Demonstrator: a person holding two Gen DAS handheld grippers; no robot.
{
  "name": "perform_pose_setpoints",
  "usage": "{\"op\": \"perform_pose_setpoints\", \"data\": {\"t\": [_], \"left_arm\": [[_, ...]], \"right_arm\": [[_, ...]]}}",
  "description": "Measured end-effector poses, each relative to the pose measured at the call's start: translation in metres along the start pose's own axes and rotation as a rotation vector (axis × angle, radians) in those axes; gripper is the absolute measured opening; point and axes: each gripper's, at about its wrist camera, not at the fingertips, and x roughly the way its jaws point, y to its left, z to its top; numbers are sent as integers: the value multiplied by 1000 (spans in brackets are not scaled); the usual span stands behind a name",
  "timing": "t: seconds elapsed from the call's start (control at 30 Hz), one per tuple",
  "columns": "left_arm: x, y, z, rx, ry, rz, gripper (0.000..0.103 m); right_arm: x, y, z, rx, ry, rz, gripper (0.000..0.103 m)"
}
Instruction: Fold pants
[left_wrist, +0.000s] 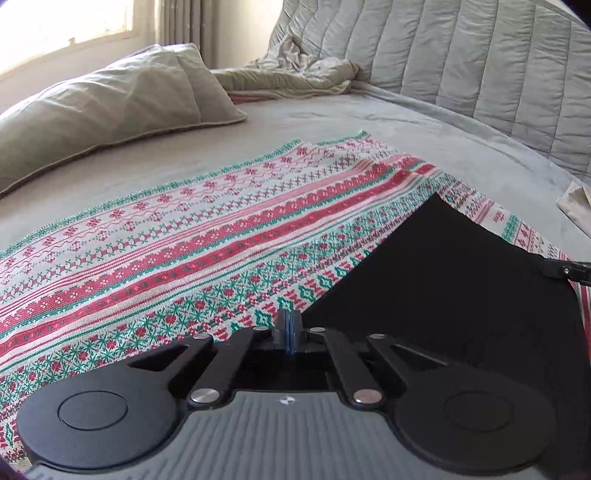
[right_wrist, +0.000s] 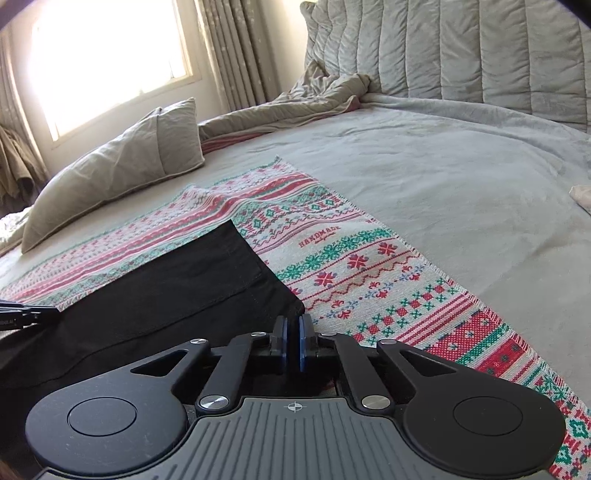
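Right at the tips of the left gripper (left_wrist: 286, 325) is the near left edge of the black pants (left_wrist: 443, 280). Its blue pads are squeezed together with no gap. They sit right at the pants edge, and I think they pinch it, but the cloth between them is too dark to see.

Just in front of the right gripper (right_wrist: 294, 332) is the near right corner of the pants. Its pads are almost shut, with only a thin slit between them. It looks like they nip that corner.

Past both grippers, the pants lie flat on a red, green and white patterned cloth (right_wrist: 369, 266). That cloth is spread on a grey bed (right_wrist: 443, 155). A bit further out, to the left, is a pillow (left_wrist: 110, 99). Furthest away are a bunched-up blanket (right_wrist: 295, 99) and the padded headboard (right_wrist: 461, 48).

The pants look soft, thin and light. They will flop and sag when lifted, not stay stiff. They should not break. Holding the two near corners is a good way, so the edge stays straight. The cloth under them may slide or lift too.
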Motion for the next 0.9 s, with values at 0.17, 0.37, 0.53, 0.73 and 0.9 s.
{"op": "perform_pose_setpoints", "data": {"t": [0.17,0.37,0.53,0.73,0.9], "left_arm": [[8,-1,3,-21,-50,23,10],[20,-7,2,-18,-46,64,11],[10,-13,8,-34,-44,118,37],[-46,-51,-7,-18,-105,0,73],[-68,-93,-47,27,-34,-166,77]], "right_arm": [[-1,-1,2,-1,-20,-17,4],[5,-2,1,-36,-8,-152,0],[-4,-21,4,39,-36,-151,10],[-18,30,-2,-104,-48,63,43],[-21,90,-23,-323,9,258,50]]}}
